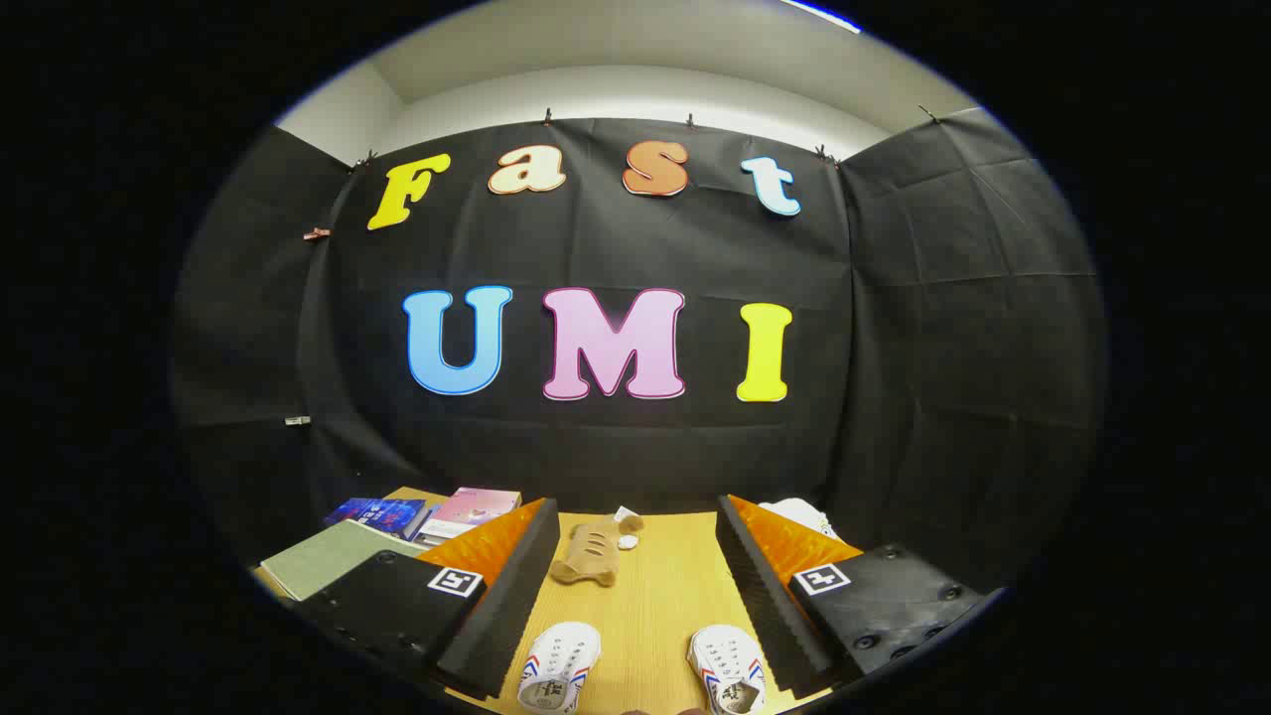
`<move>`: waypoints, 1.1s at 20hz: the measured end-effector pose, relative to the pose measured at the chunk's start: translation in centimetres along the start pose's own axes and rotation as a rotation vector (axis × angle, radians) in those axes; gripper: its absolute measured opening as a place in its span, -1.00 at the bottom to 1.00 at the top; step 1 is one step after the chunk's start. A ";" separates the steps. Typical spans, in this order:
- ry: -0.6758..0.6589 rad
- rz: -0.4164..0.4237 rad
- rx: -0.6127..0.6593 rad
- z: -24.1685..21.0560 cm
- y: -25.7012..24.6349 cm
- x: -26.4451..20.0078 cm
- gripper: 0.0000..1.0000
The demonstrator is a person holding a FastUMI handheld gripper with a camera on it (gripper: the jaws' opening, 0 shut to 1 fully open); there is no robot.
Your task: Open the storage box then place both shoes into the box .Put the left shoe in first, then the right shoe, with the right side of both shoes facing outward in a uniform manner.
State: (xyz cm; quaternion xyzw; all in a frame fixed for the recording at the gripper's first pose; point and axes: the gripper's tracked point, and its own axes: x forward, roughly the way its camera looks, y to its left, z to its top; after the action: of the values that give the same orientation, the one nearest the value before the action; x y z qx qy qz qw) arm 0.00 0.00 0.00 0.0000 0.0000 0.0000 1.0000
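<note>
Two small white shoes with red and blue stripes stand side by side on the wooden table [650, 606], toes pointing away from me. One shoe [559, 664] is by the inner side of the left finger; the other shoe [728, 667] is by the inner side of the right finger. My gripper [635, 556] is open, held above the table with its fingers spread wide. Nothing is between the fingertips. Both shoes lie low in the gap between the fingers, close to me.
A tan plush toy [592, 551] lies on the table beyond the shoes, between the fingertips. Books [437, 514] and a green folder [333, 556] lie to the left behind the left finger. Something white [799, 514] shows behind the right finger.
</note>
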 end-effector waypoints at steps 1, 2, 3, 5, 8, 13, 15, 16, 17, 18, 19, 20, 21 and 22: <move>-0.002 0.003 -0.003 0.1 0.2 0.1 0.95; -0.003 0.007 -0.004 0.2 0.4 0.2 0.95; -0.002 0.013 -0.005 0.1 0.6 0.3 0.95; -0.001 0.019 -0.008 0.1 0.9 0.4 0.95; -0.001 0.024 -0.009 0.1 1.1 0.6 0.95; 0.017 0.028 -0.012 -0.6 1.2 0.9 0.95; 0.023 0.031 -0.010 -0.8 1.3 0.9 0.95; 0.025 0.033 -0.010 -0.9 1.5 1.0 0.95; 0.029 0.035 -0.009 -1.1 1.6 1.0 0.95; 0.033 0.036 -0.008 -1.2 1.7 1.1 0.95; 0.037 0.036 -0.005 -1.3 1.8 1.1 0.95; 0.041 0.036 -0.002 -1.4 1.8 1.1 0.95; 0.046 0.036 0.001 -1.6 1.9 1.2 0.95; 0.051 0.036 0.005 -1.9 1.9 1.2 0.95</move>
State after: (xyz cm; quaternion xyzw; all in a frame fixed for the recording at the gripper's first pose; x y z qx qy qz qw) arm 1.16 1.93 -1.87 0.0023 0.0256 0.0182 0.9995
